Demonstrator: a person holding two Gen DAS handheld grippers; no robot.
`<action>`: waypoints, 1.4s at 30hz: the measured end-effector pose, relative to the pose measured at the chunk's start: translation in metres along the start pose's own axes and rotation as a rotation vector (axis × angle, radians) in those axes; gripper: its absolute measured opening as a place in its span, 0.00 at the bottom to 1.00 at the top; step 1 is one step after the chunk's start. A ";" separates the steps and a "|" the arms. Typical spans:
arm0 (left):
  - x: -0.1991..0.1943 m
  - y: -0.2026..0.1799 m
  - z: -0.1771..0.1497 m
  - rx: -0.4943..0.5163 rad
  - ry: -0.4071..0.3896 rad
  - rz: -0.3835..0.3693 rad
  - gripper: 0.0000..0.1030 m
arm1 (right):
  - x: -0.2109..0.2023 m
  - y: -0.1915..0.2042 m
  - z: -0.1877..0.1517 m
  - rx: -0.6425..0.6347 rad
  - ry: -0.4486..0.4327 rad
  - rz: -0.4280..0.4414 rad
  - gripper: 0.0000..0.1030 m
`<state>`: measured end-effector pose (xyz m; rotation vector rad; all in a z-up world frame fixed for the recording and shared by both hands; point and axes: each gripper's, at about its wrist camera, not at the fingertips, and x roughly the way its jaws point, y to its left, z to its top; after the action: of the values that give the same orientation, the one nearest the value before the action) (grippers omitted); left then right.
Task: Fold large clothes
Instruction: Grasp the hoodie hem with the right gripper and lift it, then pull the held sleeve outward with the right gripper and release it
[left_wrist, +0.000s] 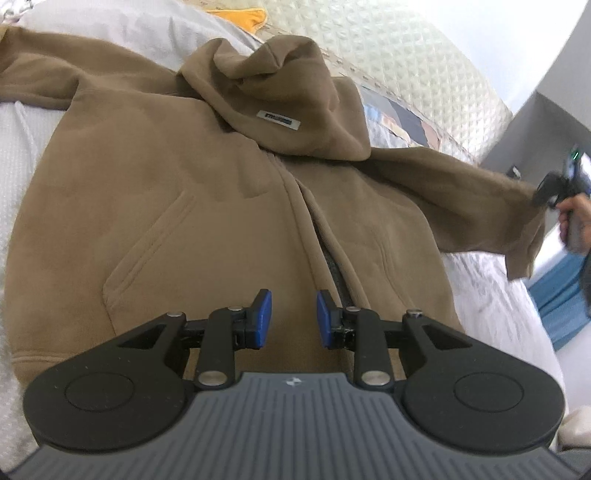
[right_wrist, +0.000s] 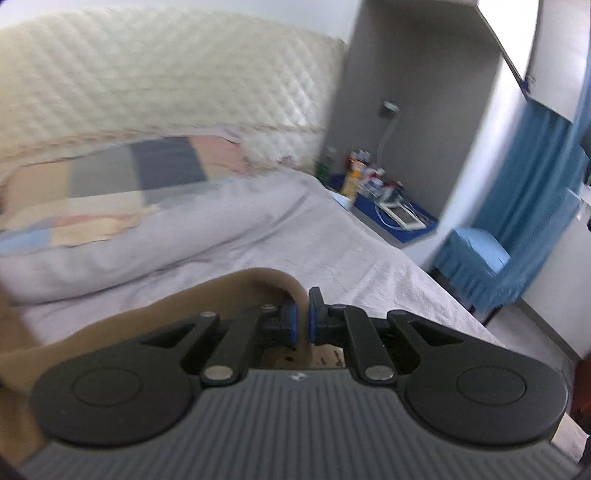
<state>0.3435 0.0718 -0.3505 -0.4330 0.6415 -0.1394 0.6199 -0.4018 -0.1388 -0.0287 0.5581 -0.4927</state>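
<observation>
A brown zip hoodie (left_wrist: 177, 192) lies front up on the white bed (left_wrist: 491, 295), its hood (left_wrist: 280, 92) bunched at the top and the zip partly apart. My left gripper (left_wrist: 294, 317) hangs over the lower zip edge, blue pads apart, nothing pinched between them. The hoodie's right sleeve (left_wrist: 461, 192) is lifted off the bed and stretched out to the right. My right gripper (left_wrist: 543, 195), held by a hand, grips its cuff. In the right wrist view the right gripper (right_wrist: 303, 314) is shut on a fold of the brown sleeve (right_wrist: 110, 332).
A quilted headboard (right_wrist: 147, 74) and a patchwork pillow (right_wrist: 129, 177) sit at the bed's head. Right of the bed are a cluttered bedside table (right_wrist: 384, 206), a blue-covered stool (right_wrist: 476, 251) and a blue curtain (right_wrist: 535, 184). A yellow cloth (left_wrist: 240, 18) lies beyond the hoodie.
</observation>
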 end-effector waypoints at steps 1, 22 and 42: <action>0.002 0.001 0.000 -0.004 -0.001 0.004 0.30 | 0.017 0.003 -0.002 0.005 0.002 -0.016 0.09; 0.045 0.008 0.031 0.001 0.002 0.141 0.30 | 0.240 0.042 -0.059 -0.004 0.103 -0.067 0.11; -0.039 -0.002 0.012 0.024 -0.118 0.075 0.30 | -0.072 0.054 -0.152 0.176 -0.015 0.517 0.79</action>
<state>0.3200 0.0841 -0.3201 -0.3903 0.5390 -0.0502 0.5129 -0.3051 -0.2410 0.2744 0.4830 -0.0356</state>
